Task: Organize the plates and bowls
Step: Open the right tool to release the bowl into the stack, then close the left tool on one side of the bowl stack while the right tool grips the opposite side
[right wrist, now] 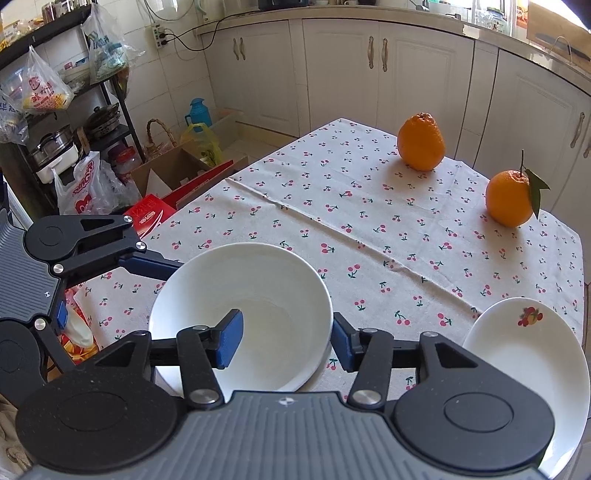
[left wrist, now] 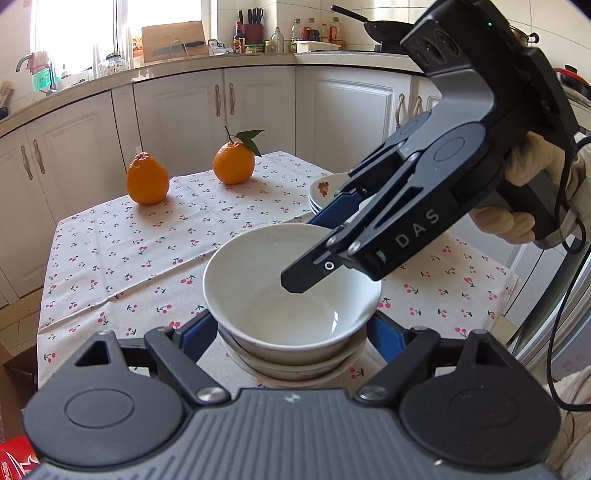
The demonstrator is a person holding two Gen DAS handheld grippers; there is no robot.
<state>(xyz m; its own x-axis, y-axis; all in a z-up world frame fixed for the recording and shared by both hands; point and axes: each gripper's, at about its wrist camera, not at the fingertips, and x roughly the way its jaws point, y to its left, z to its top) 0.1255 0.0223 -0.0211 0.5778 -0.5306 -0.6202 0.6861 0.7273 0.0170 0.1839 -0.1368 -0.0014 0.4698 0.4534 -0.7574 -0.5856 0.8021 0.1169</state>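
This is a home kitchen. White cabinets (left wrist: 177,107) with metal handles run along the walls under a long bench (left wrist: 207,62). On it stand sauce bottles (left wrist: 317,31), a block of knives (left wrist: 253,24) and a wooden cutting board (left wrist: 173,38), and a black wok (left wrist: 388,31) sits farther along. A metal shelf (right wrist: 55,122) holds pots and plastic bags. The table has a cherry-pattern cloth (right wrist: 369,229) with two oranges (right wrist: 421,142).
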